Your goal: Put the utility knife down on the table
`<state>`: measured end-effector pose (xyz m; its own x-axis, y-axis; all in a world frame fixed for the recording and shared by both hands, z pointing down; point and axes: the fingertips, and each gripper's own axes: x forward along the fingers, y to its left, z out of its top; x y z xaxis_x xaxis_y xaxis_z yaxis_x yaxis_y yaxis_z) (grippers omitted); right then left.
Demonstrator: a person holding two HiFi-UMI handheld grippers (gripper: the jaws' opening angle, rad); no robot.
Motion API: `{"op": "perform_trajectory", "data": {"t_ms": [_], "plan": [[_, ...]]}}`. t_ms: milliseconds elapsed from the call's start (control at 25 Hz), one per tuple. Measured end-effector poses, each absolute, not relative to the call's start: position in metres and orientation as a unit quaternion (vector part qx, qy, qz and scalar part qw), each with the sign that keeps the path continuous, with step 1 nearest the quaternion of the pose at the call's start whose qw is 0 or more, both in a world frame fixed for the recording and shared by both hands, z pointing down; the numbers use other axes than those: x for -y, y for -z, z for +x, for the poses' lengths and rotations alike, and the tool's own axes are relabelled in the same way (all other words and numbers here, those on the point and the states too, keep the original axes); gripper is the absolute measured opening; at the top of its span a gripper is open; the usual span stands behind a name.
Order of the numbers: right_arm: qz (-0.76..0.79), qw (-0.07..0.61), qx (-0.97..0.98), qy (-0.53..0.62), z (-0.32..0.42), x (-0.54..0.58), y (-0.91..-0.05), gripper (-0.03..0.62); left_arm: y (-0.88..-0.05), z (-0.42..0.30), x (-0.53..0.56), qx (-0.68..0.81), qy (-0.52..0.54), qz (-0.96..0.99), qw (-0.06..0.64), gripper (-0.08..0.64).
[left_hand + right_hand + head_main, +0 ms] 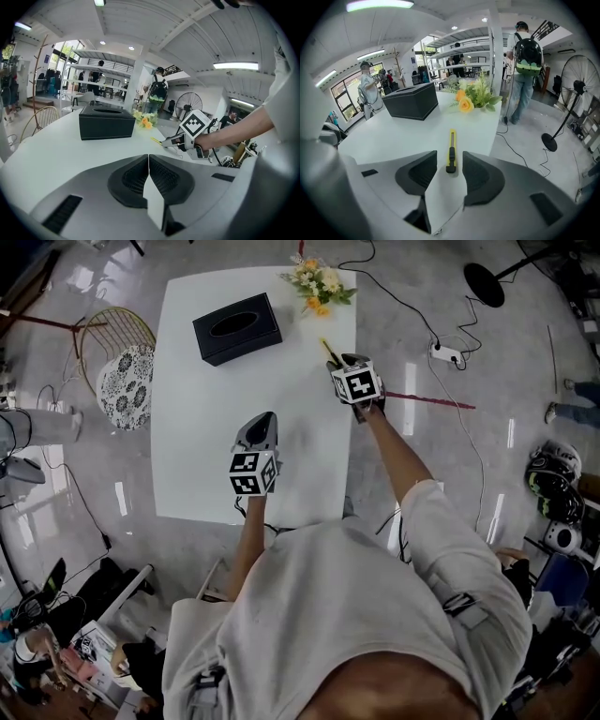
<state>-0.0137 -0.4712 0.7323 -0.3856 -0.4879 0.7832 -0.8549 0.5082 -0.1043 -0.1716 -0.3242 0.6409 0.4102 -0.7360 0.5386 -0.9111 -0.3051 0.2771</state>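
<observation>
R gripper (449, 164) jaws spread wide, gripping nothing. Utility knife (451, 152) flat on table (216, 427), lying between them untouched. L gripper (148, 161) jaws pressed together, empty. Black tissue box (237, 328), contents unreadable thru dark slot. Knife mostly hidden behind R gripper in head view.

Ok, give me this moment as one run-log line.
right tool: open | utility knife: flat on table, between jaws, not gripped | left tool: shut, empty

On the table (393, 136), utility knife (450, 152) before tissue box (412, 101) and flowers (473, 96)
</observation>
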Motion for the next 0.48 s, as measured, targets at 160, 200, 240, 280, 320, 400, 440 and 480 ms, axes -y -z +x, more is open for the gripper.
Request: {"op": "perform_trajectory", "data": {"t_ms": [160, 200, 240, 280, 320, 400, 440, 480], "plan": [[0.437, 0.339, 0.797, -0.243, -0.004, 0.465, -0.721, 0.165, -0.639, -0.169, 0.323, 0.519, -0.154, 0.794, 0.277, 0.023], [0.442, 0.336, 0.797, -0.240, -0.001, 0.463, -0.717, 0.145, -0.638, -0.167, 0.323, 0.518, -0.152, 0.795, 0.276, 0.023], [0.447, 0.332, 0.796, -0.237, 0.003, 0.460, -0.713, 0.127, -0.637, -0.165, 0.322, 0.517, -0.151, 0.797, 0.274, 0.023], [0.451, 0.327, 0.797, -0.235, 0.006, 0.456, -0.709, 0.112, -0.636, -0.163, 0.321, 0.515, -0.150, 0.799, 0.273, 0.023], [0.454, 0.323, 0.797, -0.234, 0.009, 0.452, -0.705, 0.099, -0.635, -0.161, 0.320, 0.513, -0.150, 0.800, 0.271, 0.023], [0.461, 0.314, 0.797, -0.231, 0.015, 0.445, -0.698, 0.073, -0.634, -0.157, 0.318, 0.510, -0.152, 0.803, 0.268, 0.023], [0.465, 0.309, 0.797, -0.230, 0.018, 0.441, -0.695, 0.061, -0.633, -0.155, 0.318, 0.509, -0.153, 0.804, 0.267, 0.023], [0.469, 0.304, 0.797, -0.228, 0.021, 0.438, -0.691, 0.055, -0.633, -0.154, 0.317, 0.507, -0.153, 0.805, 0.266, 0.023]]}}
